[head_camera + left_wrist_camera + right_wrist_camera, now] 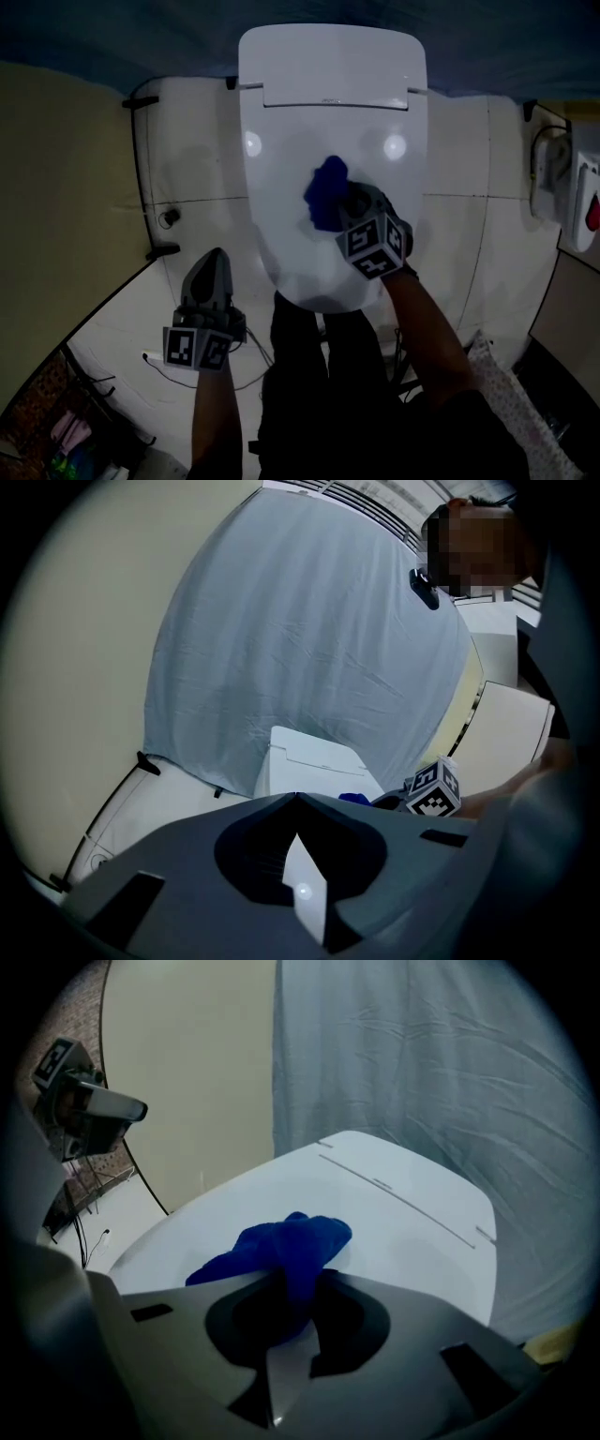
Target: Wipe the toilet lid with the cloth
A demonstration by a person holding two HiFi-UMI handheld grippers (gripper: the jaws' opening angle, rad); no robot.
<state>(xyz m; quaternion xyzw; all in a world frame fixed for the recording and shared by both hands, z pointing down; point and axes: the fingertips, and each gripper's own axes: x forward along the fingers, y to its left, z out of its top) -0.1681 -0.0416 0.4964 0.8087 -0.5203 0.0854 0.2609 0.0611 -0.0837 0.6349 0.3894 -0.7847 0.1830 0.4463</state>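
Standing at the lower middle of the head view, a person leans over a closed white toilet lid that fills the upper centre of the frame. Just right of centre, the right gripper has its jaws clamped on a crumpled blue cloth. The cloth sits bunched on the middle of the lid, touching its glossy surface. In the right gripper view, a fold of the cloth runs down between the two jaws while the rest spills forward onto the lid. At lower left of the head view, the left gripper hangs beside the lid's left edge over the white floor, well apart from the cloth. The left gripper view shows its jaws meeting at the tips with nothing between them. A pale blue sheet hangs behind the toilet across the top of that view, beside a cream wall. A dark cable trails over the floor at lower left.
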